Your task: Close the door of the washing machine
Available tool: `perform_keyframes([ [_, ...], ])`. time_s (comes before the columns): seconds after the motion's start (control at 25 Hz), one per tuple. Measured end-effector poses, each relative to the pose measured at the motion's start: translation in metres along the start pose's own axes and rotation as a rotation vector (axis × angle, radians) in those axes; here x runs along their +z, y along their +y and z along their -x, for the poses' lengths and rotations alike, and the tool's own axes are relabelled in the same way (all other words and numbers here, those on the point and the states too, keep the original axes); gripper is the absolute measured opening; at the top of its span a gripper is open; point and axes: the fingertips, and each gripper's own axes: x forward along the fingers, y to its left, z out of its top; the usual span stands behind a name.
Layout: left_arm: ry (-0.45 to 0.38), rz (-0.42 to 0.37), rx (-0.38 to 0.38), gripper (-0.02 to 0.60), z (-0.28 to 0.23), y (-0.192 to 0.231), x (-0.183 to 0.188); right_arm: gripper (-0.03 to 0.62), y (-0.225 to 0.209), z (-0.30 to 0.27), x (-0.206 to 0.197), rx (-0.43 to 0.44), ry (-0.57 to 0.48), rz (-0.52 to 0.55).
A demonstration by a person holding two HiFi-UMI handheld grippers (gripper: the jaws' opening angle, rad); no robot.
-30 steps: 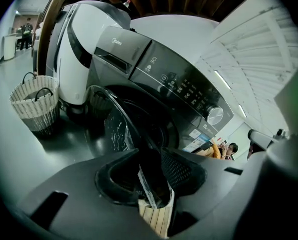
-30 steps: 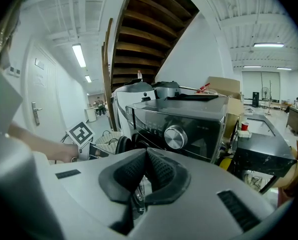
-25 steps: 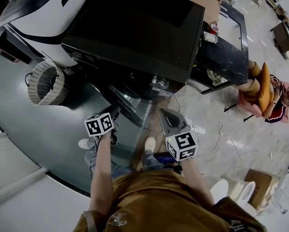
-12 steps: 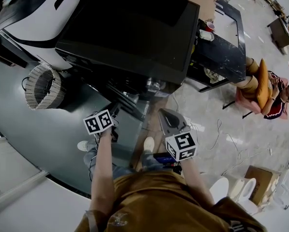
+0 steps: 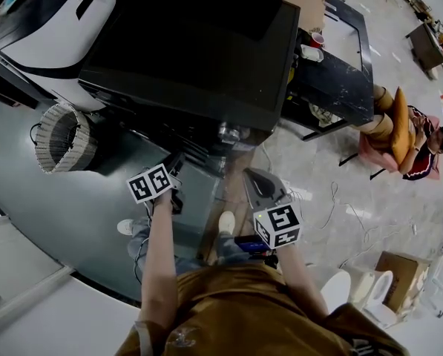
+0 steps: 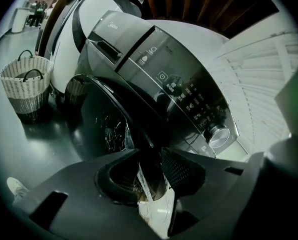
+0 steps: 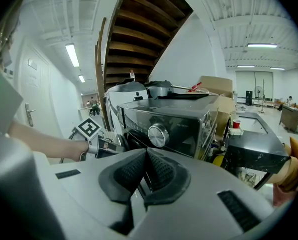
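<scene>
Carried farther in toward washer point(image 5: 199, 43) over the last second: left hand-held gripper point(image 6: 151, 155), with door point(image 6: 105, 126) swung closer to the front. Jaws wide, clamped across the door's near edge. Door not yet shut, angled out from the dark front, below the slanted panel point(image 6: 183, 89) and knob point(image 6: 218, 136). Right hand-held gripper point(image 7: 147, 153) to the right, unmoved, pads pressed together on nothing, aimed at the washer's right corner. Wicker basket point(image 6: 24, 84) on the floor point(image 5: 73, 199) far left of the door. Black counter point(image 5: 340, 80) right of the washer, red cup point(image 5: 317, 38) on it. Seated person point(image 5: 421, 143) far right, well apart. White shoe point(image 5: 227, 221) near, between the two hand-held grippers.
</scene>
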Motion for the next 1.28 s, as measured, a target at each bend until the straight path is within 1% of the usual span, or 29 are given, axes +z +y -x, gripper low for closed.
perform_keyframes([
  [0.24,-0.003,0.001,-0.020,0.155,-0.012,-0.006,0.007,0.012,-0.004,-0.001,-0.004,-0.004,0.009,-0.003],
  [0.64,-0.010,0.012,-0.029,0.150,-0.028,-0.012,0.016,0.012,-0.011,-0.002,-0.010,-0.016,0.022,-0.012],
  [0.8,-0.016,0.039,-0.039,0.150,-0.032,-0.015,0.019,0.012,-0.014,-0.003,-0.009,-0.018,0.025,-0.016],
  [1.0,-0.014,0.058,-0.034,0.151,-0.033,-0.012,0.022,0.012,-0.012,-0.004,-0.009,-0.016,0.023,-0.016],
  [1.2,-0.029,0.079,-0.038,0.152,-0.035,-0.013,0.022,0.012,-0.010,0.001,-0.002,-0.026,-0.002,0.014],
  [1.28,-0.032,0.075,-0.031,0.153,-0.034,-0.013,0.022,0.012,-0.006,0.002,0.000,-0.023,-0.006,0.014],
])
